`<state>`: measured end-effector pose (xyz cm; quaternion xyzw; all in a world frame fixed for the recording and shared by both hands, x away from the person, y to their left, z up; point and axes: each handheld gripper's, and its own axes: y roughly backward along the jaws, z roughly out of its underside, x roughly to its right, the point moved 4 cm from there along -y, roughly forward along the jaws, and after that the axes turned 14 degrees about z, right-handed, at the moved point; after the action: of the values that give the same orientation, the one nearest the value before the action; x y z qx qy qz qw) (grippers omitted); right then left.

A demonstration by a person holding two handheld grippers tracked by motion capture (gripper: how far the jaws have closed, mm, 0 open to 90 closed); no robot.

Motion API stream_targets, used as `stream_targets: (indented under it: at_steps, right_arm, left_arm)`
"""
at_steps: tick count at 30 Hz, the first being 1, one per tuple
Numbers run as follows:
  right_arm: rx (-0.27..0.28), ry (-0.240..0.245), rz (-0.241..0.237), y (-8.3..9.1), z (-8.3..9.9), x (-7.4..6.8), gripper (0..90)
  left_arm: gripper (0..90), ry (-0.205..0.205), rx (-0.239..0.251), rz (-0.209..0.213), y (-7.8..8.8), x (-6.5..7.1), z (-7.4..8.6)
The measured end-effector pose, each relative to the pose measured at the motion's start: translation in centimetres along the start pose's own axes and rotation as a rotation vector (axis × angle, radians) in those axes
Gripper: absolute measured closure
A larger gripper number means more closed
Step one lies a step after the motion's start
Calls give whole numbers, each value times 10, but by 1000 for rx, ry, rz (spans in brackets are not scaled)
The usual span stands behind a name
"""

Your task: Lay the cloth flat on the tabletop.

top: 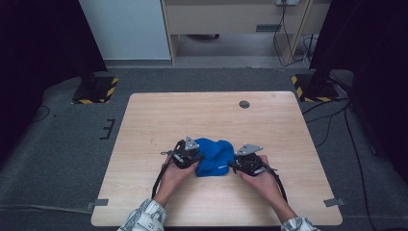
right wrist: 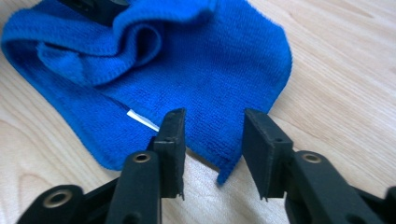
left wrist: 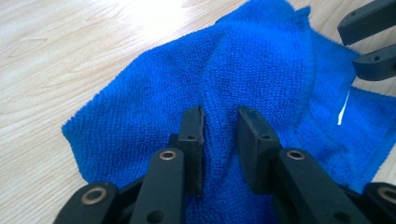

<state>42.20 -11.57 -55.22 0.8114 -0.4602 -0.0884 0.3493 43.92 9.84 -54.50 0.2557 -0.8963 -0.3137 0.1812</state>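
While the worktop [top: 159,110] is bare but for a small round hole near its far edge, the blue cloth [top: 214,156] lies bunched on it toward the near side, between the person's two hands. It is a soft, light terry cloth that will sag and fold wherever it is lifted, so it is best taken at a hem or corner, or by a raised fold that the fingers can pinch through. At the cloth's left side, the left gripper [left wrist: 219,123] has its fingers [left wrist: 192,140] closed on a ridge of fabric that stands up between them, so it grips the cloth. At the cloth's right side, the right gripper [right wrist: 212,135] has its fingers [right wrist: 261,149] parted around the near corner, with gaps on both sides, so nothing is pinched there. A small white tag [right wrist: 142,119] lies on the cloth just beside that corner. Closing on the corner's hem looks the surest hold; the pile could slip if pinched shallowly.
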Motion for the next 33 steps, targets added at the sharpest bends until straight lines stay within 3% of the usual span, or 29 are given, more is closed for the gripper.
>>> stream_targets:
  at_steps: [4,7,12,16,29,33]
  right_arm:
    - [-16,-19,-9,-5,1,0,543]
    - [-22,-12,-10,-7,2,-1,570]
    - [-13,-1,-18,-6,3,-1,756]
    - [-15,3,-28,-5,4,0,849]
    - [-8,-13,-48,19,9,4,873]
    - [-10,-15,-48,24,11,6,873]
  left_arm:
    - [720,-10,-7,7,-3,0,1]
    - [725,-9,-5,13,-5,1,2]
    - [737,-9,-1,30,-6,3,2]
    - [737,-17,5,57,-9,8,1]
    - [716,-58,20,134,-19,23,-3]
    - [629,-64,33,121,-18,27,-8]
